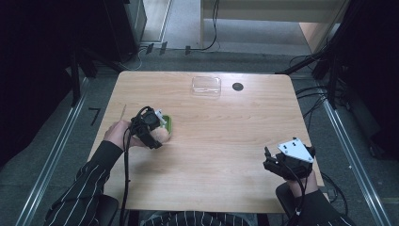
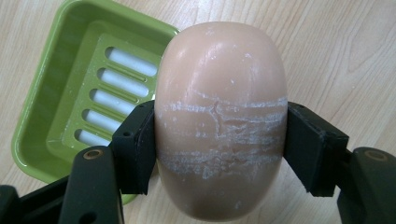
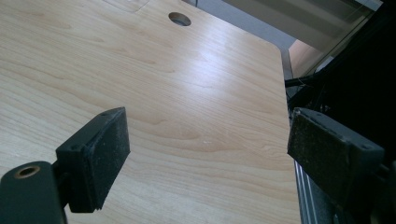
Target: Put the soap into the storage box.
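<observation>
A peach-coloured oval soap bar (image 2: 220, 121) with white scratch marks is clamped between the two black pads of my left gripper (image 2: 219, 149), which is shut on it. Just beyond it lies a green slotted soap dish (image 2: 60, 98); the soap is beside the dish's near edge, above the table. In the high view the left gripper (image 1: 153, 134) is at the table's left-middle with the green dish (image 1: 168, 125) peeking out by it. My right gripper (image 1: 269, 160) rests at the front right, jaws open and empty; in its own view its pads (image 3: 100, 154) stand wide apart.
A clear plastic lid or tray (image 1: 206, 86) lies at the table's far middle, with a round cable hole (image 1: 237, 86) beside it. The wooden tabletop (image 1: 221, 136) stretches between the two hands. The table's right edge (image 3: 286, 93) is close to the right gripper.
</observation>
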A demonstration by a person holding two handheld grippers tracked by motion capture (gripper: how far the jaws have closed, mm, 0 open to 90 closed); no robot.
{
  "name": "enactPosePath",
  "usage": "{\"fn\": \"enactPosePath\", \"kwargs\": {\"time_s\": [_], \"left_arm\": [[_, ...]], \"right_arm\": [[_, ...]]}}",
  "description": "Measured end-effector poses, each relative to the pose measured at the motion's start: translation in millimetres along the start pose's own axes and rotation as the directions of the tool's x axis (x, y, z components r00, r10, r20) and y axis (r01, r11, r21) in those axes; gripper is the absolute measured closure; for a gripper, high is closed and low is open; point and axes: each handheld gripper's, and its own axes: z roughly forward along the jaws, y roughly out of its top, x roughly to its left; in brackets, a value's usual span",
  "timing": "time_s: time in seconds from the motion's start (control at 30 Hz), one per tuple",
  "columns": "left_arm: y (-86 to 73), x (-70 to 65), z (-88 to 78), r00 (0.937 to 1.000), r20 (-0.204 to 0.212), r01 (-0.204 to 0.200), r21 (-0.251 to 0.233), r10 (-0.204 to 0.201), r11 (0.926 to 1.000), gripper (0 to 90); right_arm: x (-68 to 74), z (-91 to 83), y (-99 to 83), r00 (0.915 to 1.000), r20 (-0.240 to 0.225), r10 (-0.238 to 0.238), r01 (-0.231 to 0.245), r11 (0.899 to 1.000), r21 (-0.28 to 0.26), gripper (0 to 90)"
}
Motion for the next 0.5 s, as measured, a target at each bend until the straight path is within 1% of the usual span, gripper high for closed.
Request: {"fn": "enactPosePath", "kwargs": {"time_s": [0.13,0.23,0.33,0.37,0.5], "left_arm": [[1.0,1.4,-0.2,1.0,-0.002,-0.001,0.0,0.001,1.0,33.5],[1.6,3.7,-0.8,0.9999,-0.006,-0.011,-0.003,0.011,0.9999,33.5],[2.0,4.9,-1.6,0.9999,-0.007,-0.009,-0.004,0.009,1.0,33.5],[2.7,6.7,-2.7,0.9999,-0.009,-0.014,-0.009,0.014,0.9999,33.5],[3.9,8.4,-2.8,0.9999,-0.013,-0.01,-0.014,0.009,0.9999,33.6]], "right_arm": [[0.0,-0.2,0.0,1.0,0.001,0.0,0.0,1.0,0.001,13.8],[0.0,-0.4,0.0,1.0,0.001,0.0,0.0,1.0,0.0,13.8],[-0.1,-0.3,-0.1,1.0,0.001,0.002,-0.002,1.0,0.0,13.8],[0.0,-0.3,0.0,1.0,0.001,0.0,0.0,1.0,0.001,13.8],[0.0,-0.3,0.0,1.0,0.0,0.002,-0.002,1.0,0.001,13.8]]}}
